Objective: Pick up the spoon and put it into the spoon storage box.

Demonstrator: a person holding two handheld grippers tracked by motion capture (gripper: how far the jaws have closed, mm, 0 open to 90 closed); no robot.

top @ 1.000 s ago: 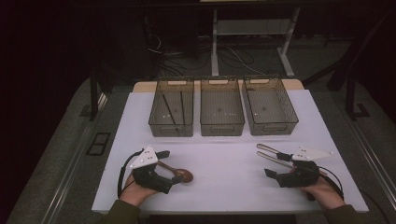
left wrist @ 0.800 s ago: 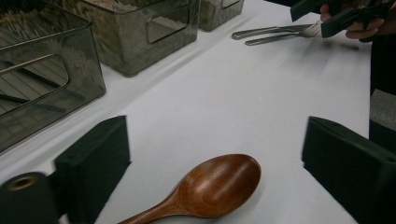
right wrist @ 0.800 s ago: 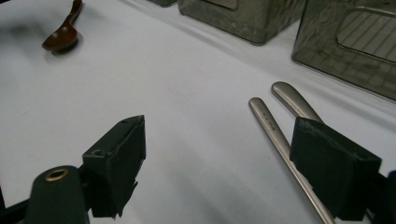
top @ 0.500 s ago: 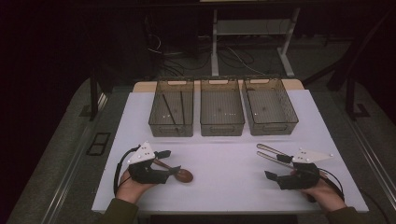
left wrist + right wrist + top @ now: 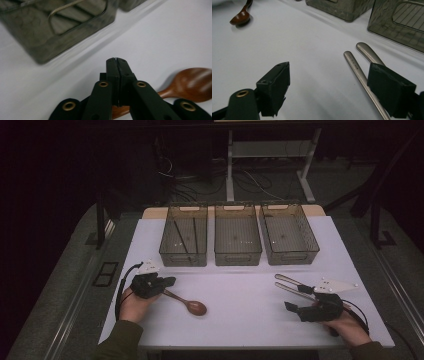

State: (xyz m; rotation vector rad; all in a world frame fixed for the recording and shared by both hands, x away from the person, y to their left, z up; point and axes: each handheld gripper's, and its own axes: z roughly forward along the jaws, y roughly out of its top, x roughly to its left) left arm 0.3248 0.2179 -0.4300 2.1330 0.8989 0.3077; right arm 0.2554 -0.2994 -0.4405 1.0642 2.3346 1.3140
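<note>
L fingers (image 5: 117,62) shut; spoon (image 5: 192,83) handle hidden beneath.

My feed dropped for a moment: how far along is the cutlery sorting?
Done: two dark sticks lie in the left bin. In hand: the left gripper has just closed on the wooden spoon handle. Left: two metal utensils lie by the open right gripper; the middle bin looks empty.

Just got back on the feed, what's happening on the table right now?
A person works with two hand-held grippers. The left gripper has just closed on the handle of the wooden spoon, which lies on the white table. The right gripper rests open beside two metal utensil handles. Three bins stand behind; the left one holds dark sticks.
</note>
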